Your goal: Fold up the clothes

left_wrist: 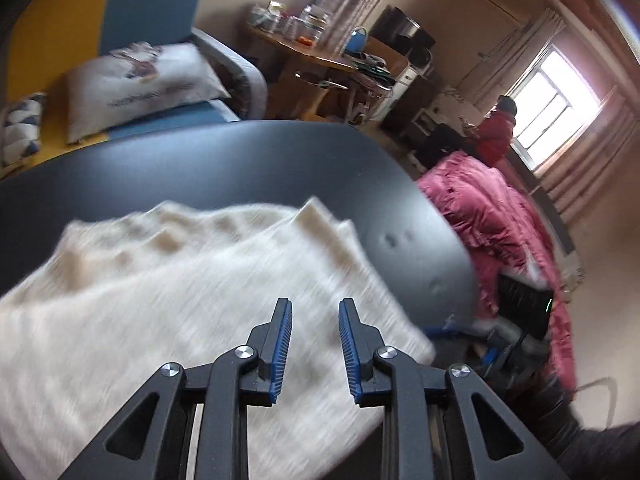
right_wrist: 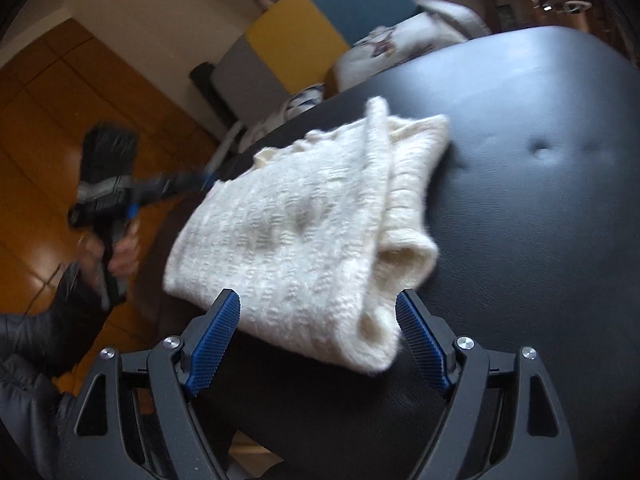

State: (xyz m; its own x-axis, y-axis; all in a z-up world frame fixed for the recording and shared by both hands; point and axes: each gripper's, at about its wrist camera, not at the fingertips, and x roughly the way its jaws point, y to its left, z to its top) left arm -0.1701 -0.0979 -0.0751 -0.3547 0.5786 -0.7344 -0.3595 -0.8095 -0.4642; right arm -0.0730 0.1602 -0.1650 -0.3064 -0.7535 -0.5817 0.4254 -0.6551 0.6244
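The folded sweater (right_wrist: 304, 224) lay on the bench (right_wrist: 540, 220), its near end between the released right jaws (right_wrist: 318, 312), its long axis running away from them. The left jaws (left_wrist: 315, 312), empty and parted, were held above it.

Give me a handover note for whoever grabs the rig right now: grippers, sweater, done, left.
Left gripper: open, empty, above the near part of the sweater.
Right gripper: open wide, empty, jaws either side of the sweater's near corner, not pressing on it.
Sweater: cream knit, folded into a compact bundle on the black table, near its edge.
Done: it looks folded.
Left: probably tidy it or set it aside; no other clothes on the table.
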